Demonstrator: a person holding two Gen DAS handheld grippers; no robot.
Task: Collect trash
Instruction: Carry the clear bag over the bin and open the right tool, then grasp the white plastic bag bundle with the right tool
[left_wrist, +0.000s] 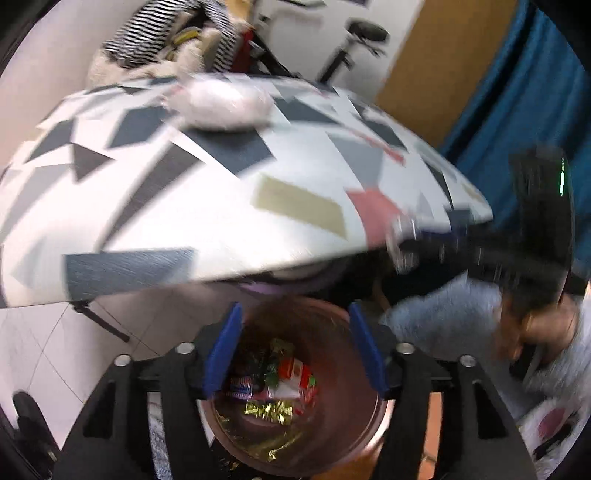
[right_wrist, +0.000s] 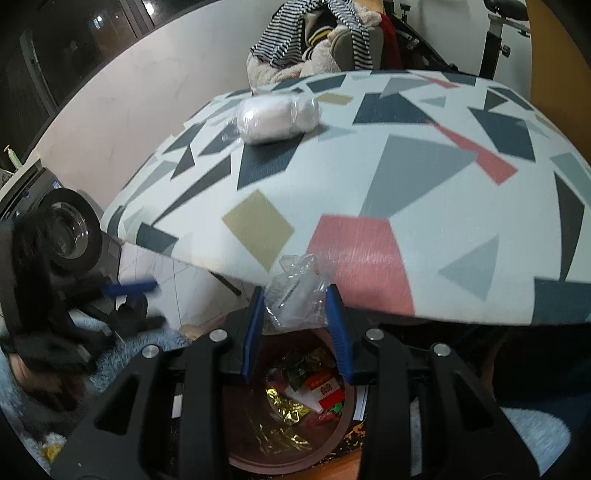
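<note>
- The round brown bin (right_wrist: 295, 417) sits directly below both grippers, under the near edge of the table, already holding gold foil, a red-and-white carton and other wrappers (right_wrist: 306, 391).
- The right gripper (right_wrist: 295, 306) hangs over the bin's mouth with its blue-padded fingers (right_wrist: 337, 325) closed part-way on a crumpled clear plastic wrapper (right_wrist: 295, 295), which bulges up between them at the table edge.
- To do this drop well, I judge the wrapper should be carried a little nearer, so that it is wholly over the bin opening and off the table edge, and then the jaws parted wide; light film tends to cling to a pad, so a small shake may be needed.
- The left gripper (left_wrist: 295, 347) also points down into the bin; its blue fingers (left_wrist: 225, 347) are spread wide and hold nothing.
- Further off, on the tabletop with grey, pink and tan geometric shapes (right_wrist: 406, 184), lies a white bundle wrapped in clear plastic (right_wrist: 277, 116) near the far edge, well apart from both grippers; it looks like the next piece to collect.
- Beyond the table hang striped clothes (right_wrist: 291, 33).
</note>
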